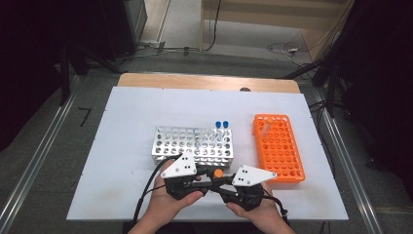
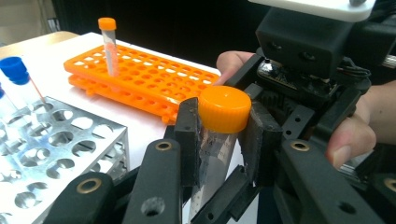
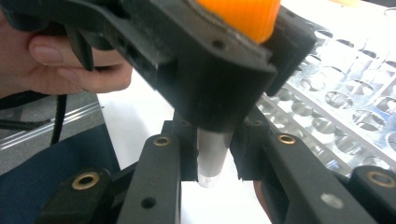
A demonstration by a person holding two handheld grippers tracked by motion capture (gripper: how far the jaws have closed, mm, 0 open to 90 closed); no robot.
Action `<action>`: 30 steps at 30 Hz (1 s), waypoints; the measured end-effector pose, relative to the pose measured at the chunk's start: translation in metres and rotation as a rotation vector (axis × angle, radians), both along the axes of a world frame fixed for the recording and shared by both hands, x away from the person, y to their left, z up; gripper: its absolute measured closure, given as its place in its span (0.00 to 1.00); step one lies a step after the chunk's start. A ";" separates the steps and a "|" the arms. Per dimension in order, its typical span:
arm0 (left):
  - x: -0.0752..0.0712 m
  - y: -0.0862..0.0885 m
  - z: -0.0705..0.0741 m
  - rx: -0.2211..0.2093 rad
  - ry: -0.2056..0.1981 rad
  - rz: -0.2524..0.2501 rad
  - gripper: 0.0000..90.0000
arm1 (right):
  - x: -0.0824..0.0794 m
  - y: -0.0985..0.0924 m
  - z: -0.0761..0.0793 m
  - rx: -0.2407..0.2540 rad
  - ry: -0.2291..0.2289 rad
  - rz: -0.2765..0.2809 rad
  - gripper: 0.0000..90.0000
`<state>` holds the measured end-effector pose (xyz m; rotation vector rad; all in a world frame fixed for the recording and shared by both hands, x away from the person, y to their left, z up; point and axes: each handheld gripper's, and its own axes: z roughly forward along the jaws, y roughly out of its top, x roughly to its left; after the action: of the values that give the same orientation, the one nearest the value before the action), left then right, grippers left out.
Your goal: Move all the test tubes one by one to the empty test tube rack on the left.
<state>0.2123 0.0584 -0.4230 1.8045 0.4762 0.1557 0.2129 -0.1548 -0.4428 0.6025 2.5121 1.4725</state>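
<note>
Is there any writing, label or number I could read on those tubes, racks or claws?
None is readable.
Orange-capped tube: faint printed marks along its side in the left gripper view, too blurred to read.
Orange rack, metal rack: no lettering visible.

In the right gripper view, the orange cap (image 3: 240, 16) at twelve o'clock is cut off by the top edge, and the left gripper (image 3: 205, 60) hides most of the clear tube (image 3: 212, 156) below it, so only the rounded bottom end shows between the black jaws. In the left gripper view, the tube's lower end runs off at six o'clock. In the high view, both hands (image 1: 173, 202) are cut off at six o'clock, and the tube body is too small to make out.
</note>
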 end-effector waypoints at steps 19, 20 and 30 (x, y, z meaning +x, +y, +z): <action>0.028 0.038 0.017 -0.077 0.001 0.145 0.78 | 0.013 -0.067 0.003 0.014 -0.016 -0.118 0.01; 0.030 0.040 0.018 -0.078 0.002 0.150 0.78 | 0.013 -0.072 0.002 0.014 -0.015 -0.129 0.01; 0.056 0.053 0.031 -0.079 -0.008 0.214 0.78 | 0.016 -0.108 -0.002 0.021 -0.006 -0.219 0.00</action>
<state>0.2684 0.1114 -0.3923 1.6727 0.6606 0.2875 0.2288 -0.2624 -0.4451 0.8443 2.3412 1.4190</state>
